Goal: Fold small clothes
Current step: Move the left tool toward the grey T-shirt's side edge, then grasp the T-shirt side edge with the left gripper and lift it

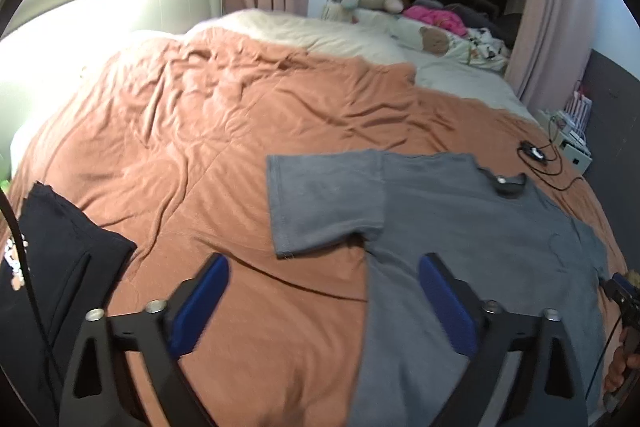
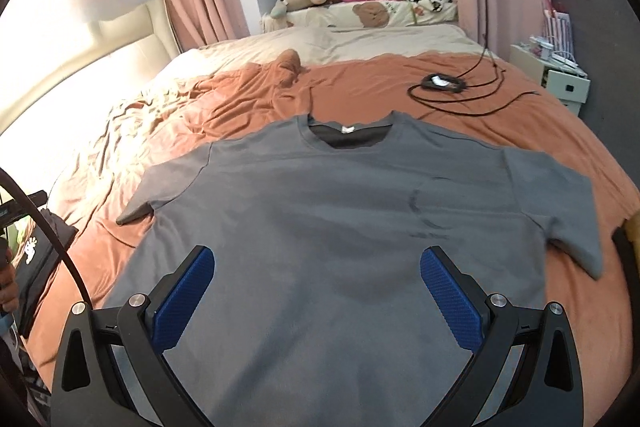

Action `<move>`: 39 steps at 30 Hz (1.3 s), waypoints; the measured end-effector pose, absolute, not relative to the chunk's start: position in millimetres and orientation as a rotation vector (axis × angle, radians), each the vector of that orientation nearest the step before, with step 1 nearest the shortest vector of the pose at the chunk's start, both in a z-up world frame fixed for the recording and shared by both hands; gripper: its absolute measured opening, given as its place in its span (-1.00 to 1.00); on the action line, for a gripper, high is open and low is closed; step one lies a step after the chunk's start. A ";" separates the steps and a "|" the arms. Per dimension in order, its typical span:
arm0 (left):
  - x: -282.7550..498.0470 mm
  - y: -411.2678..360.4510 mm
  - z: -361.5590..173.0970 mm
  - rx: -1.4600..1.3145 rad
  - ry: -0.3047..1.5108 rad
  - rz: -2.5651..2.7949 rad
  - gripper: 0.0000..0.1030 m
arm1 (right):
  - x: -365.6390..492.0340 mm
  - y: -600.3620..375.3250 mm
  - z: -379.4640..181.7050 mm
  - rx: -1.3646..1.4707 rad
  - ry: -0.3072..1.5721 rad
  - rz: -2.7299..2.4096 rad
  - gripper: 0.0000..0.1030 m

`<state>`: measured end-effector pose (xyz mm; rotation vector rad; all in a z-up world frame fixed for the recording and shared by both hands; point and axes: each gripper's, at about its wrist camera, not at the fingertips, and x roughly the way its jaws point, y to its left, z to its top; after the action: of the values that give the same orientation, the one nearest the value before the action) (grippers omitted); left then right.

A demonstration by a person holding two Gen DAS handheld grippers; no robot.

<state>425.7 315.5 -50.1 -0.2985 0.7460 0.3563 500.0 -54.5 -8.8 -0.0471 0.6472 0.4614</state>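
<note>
Grey T-shirt (image 2: 340,211) lies flat, unfolded, on the bed's rust blanket (image 1: 180,147); my left tool (image 1: 324,303) and right tool (image 2: 318,297) hover released over its lower body; black garment (image 1: 60,267) beside looks folded; every fold remains.

Bed (image 2: 560,131) covered by a creased rust-brown sheet (image 1: 192,131); cream bedding (image 2: 340,43) at the far end. Grey T-shirt (image 2: 328,211) lies flat on the sheet, front up, both sleeves spread. Folded black garment (image 1: 60,259) lies near the left edge, apart from the T-shirt. Black device (image 2: 440,83) with coiled cable (image 2: 476,111) lies beyond the T-shirt's collar.
</note>
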 end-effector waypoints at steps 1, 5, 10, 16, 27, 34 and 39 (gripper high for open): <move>434.8 326.3 -56.5 -0.318 0.766 0.348 0.70 | 503.8 -51.8 -8.7 -0.045 0.651 0.469 0.98; 460.2 356.0 -76.9 -0.373 0.823 0.332 0.53 | 530.3 -32.1 -14.5 -0.027 0.683 0.518 0.93; 488.5 384.7 -102.6 -0.418 0.887 0.327 0.32 | 562.3 -7.1 -21.5 -0.055 0.701 0.553 0.93; 522.2 407.8 -125.8 -0.442 0.955 0.329 0.12 | 595.6 23.2 -28.7 -0.060 0.713 0.610 0.92; 566.6 447.0 -176.4 -0.537 1.034 0.336 0.07 | 633.6 78.1 -48.3 -0.027 0.772 0.715 0.33; 581.4 457.5 -199.4 -0.531 1.065 0.371 -0.07 | 662.9 100.1 -65.4 0.034 0.872 0.711 -0.17; 580.7 457.7 -194.4 -0.560 1.045 0.335 -0.87 | 674.1 122.8 -74.1 0.045 0.917 0.725 -0.45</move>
<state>580.7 457.7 -194.4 -0.5599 1.0452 0.3350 674.1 122.8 -74.1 0.0451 0.9174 0.7253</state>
